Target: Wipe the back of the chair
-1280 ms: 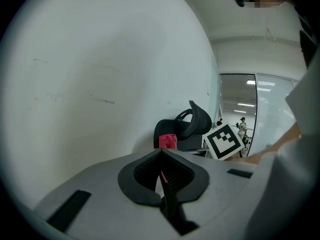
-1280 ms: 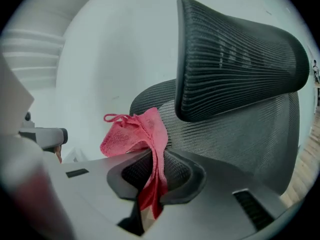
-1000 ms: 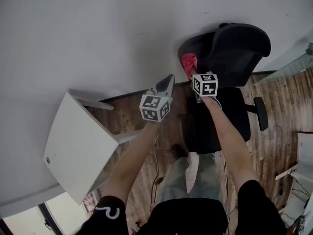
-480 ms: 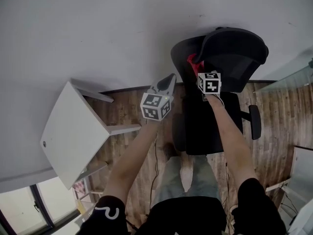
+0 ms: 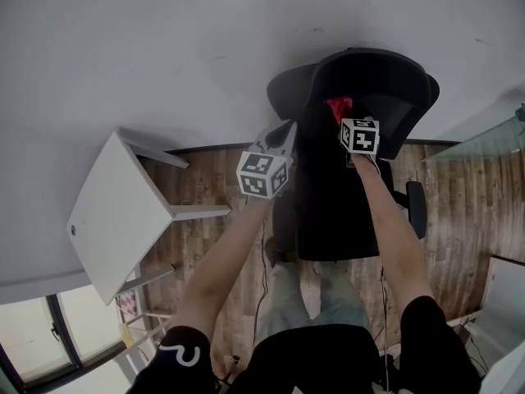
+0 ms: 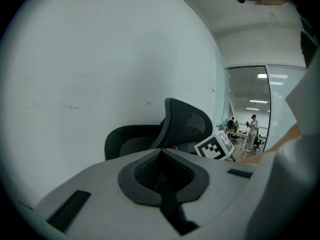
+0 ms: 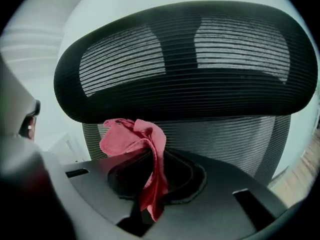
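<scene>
A black mesh office chair [image 5: 361, 138] stands by the white wall, its back [image 7: 210, 129] and headrest [image 7: 190, 59] filling the right gripper view. My right gripper [image 5: 349, 121] is shut on a red cloth [image 7: 137, 144], whose bunched end [image 5: 338, 107] sits close to the chair back just under the headrest. My left gripper [image 5: 283, 138] is held left of the chair, jaws shut with nothing between them. From the left gripper view I see the chair [image 6: 170, 131] side-on, with the right gripper's marker cube [image 6: 216, 146] beside it.
A white table [image 5: 119, 216] stands at the left over the wood floor [image 5: 221, 187]. A glass partition [image 5: 484, 134] lies at the right. The person's legs [image 5: 320, 302] are behind the chair seat. People stand far off in the office [image 6: 252, 131].
The chair has turned so its back faces me more squarely. My right gripper has moved right and up with the red cloth, to beneath the headrest. The left gripper stayed in place.
</scene>
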Demonstrator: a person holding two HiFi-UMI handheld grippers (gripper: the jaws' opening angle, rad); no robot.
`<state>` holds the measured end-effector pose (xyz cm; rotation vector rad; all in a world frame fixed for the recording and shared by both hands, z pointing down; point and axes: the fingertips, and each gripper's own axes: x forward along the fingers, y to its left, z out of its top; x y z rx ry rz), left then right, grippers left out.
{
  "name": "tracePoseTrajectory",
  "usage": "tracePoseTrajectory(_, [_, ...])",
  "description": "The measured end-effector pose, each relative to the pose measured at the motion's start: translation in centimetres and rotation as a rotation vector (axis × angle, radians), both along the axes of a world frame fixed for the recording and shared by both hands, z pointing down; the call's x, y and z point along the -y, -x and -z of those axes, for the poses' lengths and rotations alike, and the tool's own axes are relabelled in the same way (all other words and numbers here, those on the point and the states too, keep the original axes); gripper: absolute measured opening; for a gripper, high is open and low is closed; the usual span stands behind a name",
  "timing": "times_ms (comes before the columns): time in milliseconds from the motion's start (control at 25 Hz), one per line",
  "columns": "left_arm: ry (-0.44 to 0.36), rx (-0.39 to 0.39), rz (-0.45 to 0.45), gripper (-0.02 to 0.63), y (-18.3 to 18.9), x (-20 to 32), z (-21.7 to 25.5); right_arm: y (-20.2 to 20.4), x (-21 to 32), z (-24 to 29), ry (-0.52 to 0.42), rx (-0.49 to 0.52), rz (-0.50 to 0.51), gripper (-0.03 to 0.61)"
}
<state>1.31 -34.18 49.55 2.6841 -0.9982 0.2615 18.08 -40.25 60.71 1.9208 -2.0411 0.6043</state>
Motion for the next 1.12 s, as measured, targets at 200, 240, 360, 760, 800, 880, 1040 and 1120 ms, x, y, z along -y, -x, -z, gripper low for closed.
tracePoseTrajectory(200, [-0.004, -0.003, -0.005, 0.023, -3.4, -0.5, 0.3, -3.6, -0.5, 0.5, -0.005, 0.000, -0.020, 0.069])
tracePoseTrajectory(240, [-0.004, -0.002, -0.010, 0.023, -4.0, -0.7, 0.3, -4.4, -0.7, 0.5, -0.006, 0.002, -0.026, 0.069])
tracePoseTrajectory(360, [-0.006, -0.006, -0.031, 0.023, -6.1, -1.1, 0.5, -7.0, -1.1, 0.6, -0.009, 0.005, -0.048, 0.069])
tracePoseTrajectory(760, [-0.006, 0.014, -0.091, 0.023, -12.5, -2.0, 0.5, -15.6, -3.1, 0.5, -0.015, 0.001, -0.127, 0.069])
tracePoseTrajectory(800, [-0.008, 0.015, -0.099, 0.023, -13.1, -2.0, 0.6, -16.4, -3.3, 0.4, -0.015, 0.000, -0.135, 0.069])
tracePoseTrajectory(880, [-0.010, 0.015, -0.113, 0.023, -14.3, -2.1, 0.6, -17.9, -3.6, 0.3, -0.015, -0.013, -0.145, 0.069])
tracePoseTrajectory(1040, [-0.006, 0.013, -0.130, 0.023, -15.9, -2.3, 0.6, -21.3, -4.7, 0.0, -0.010, -0.036, -0.182, 0.069])
tracePoseTrajectory(1120, [-0.002, 0.011, -0.133, 0.023, -16.6, -2.4, 0.5, -23.1, -5.4, 0.1, -0.007, -0.036, -0.215, 0.069])
